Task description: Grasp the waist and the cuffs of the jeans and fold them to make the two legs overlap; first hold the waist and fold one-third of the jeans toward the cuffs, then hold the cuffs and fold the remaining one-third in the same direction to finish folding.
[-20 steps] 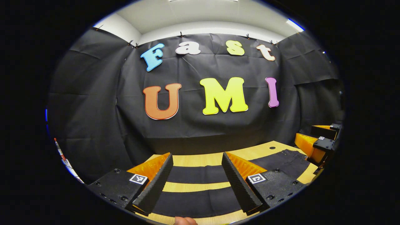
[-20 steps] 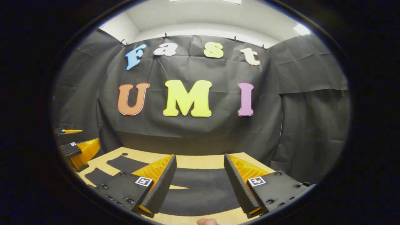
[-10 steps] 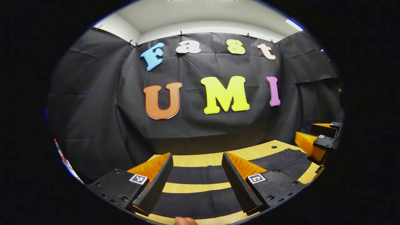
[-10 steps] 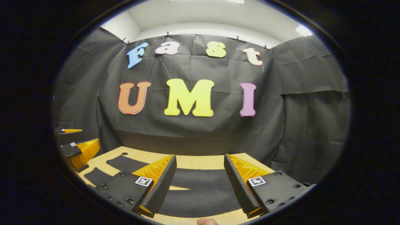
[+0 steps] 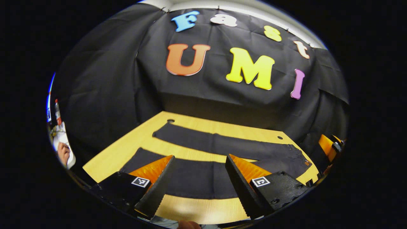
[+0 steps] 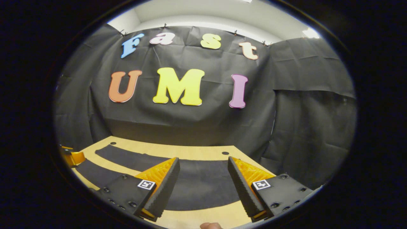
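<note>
Left gripper (image 5: 198,184): fingers held spread, nothing pinched, above the near leg of the dark jeans (image 5: 222,144), which are laid flat on the wooden table (image 5: 105,159); the far leg is seen beyond the fingertips. Right gripper (image 6: 203,187): fingers likewise spread, the waist (image 6: 203,184) lying between them, the legs extending left.

Black gripper (image 5: 198,183) bodies (screwed), square 2-tone markers.
</note>
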Demonstrator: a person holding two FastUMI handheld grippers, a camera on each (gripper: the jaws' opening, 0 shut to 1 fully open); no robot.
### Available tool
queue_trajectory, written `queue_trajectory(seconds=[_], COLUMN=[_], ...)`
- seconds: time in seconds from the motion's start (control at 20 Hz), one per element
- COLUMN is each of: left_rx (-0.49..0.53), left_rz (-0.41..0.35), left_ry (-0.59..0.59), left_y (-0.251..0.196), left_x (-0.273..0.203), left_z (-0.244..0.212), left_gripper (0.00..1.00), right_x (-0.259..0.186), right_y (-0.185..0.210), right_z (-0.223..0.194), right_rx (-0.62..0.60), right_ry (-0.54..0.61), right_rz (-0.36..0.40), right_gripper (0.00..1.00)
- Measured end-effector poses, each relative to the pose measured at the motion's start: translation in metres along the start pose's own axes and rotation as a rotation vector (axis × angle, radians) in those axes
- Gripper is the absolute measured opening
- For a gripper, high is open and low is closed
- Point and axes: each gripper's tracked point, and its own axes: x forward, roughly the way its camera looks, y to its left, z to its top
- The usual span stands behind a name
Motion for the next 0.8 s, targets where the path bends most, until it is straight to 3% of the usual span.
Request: queue_trajectory(seconds=[0.3, 0.4, 0.5, 0.6, 0.8], left_rx=[-0.318, -0.466, -0.679, -0.799, -0.924], left_rz=[0.085, 0.096, 0.110, 0.148, 0.195], left_ry=[0.232, 0.314, 0.416, 0.434, 0.440], left_y=[0.014, 0.013, 0.012, 0.017, 0.039], left_x=[0.010, 0.016, 0.021, 0.025, 0.039], left_z=[-0.065, -0.087, -0.106, -0.107, -0.104], left_gripper=[0.99, 0.99, 0.99, 0.99, 0.99], right_x=[0.023, 0.029, 0.035, 0.040, 0.047], right_y=[-0.030, -0.038, -0.047, -0.054, -0.070], right_z=[-0.013, -0.013, -0.011, -0.006, -0.002], right_rx=[0.017, 0.026, 0.039, 0.053, 0.056], right_ry=[0.048, 0.052, 0.056, 0.053, 0.049], right_rz=[-0.032, -0.040, -0.053, -0.066, -0.098], right_gripper=[0.94, 0.94, 0.94, 0.94, 0.95])
